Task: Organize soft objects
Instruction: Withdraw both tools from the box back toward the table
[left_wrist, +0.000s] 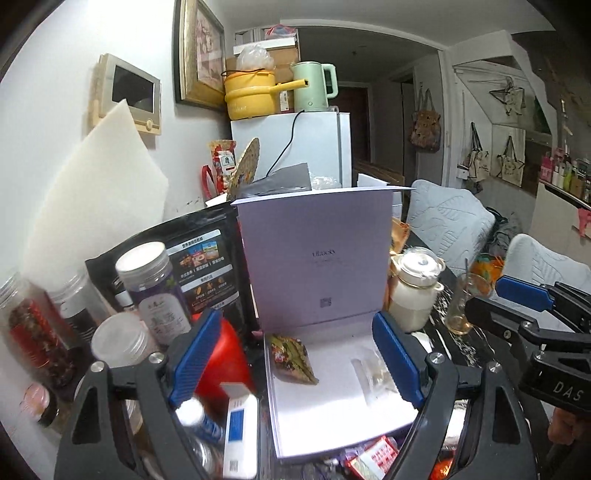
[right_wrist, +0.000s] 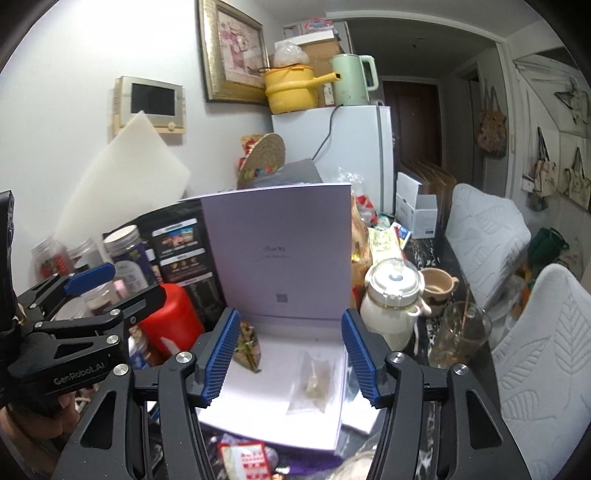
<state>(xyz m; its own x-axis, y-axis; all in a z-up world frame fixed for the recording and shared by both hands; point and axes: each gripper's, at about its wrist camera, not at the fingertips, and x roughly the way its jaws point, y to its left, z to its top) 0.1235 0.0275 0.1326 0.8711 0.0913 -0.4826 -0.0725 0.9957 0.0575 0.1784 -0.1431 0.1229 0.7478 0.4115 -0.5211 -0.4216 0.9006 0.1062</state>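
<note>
A: Blue pads of my left gripper (left_wrist: 295, 354) fill the bottom of the left view, jaws wide, nothing between them. Same on the right gripper (right_wrist: 291, 354): parted, narrower than the left, empty.

B: Where's the soft stuff?

A: Two items on the floor of the open lilac box (left_wrist: 332, 406), whose lid stands upright behind. Patterned fabric wedge (left_wrist: 293, 360) sits on the left side. Clear pouch (right_wrist: 314, 380) with something pale inside lies on the right side. They're apart, not touching.

B: Which hand for which?

A: Judging by the views, the wedge is just inside my right gripper's left pad and the pouch sits ahead between the right fingers, so right is nearer the pouch. Pouch's long axis runs front to back, roughly along the fingers, so closing across its narrow width should work. Left gripper frames the wedge more centrally.

B: Pose?

A: Both angled downward at the box, side by side, each visible at the edge of the other's view. Both above the box, touching nothing. Clutter crowds the box: red bottle (right_wrist: 171, 321), jars (left_wrist: 153, 291), white teapot (right_wrist: 393, 295).
</note>
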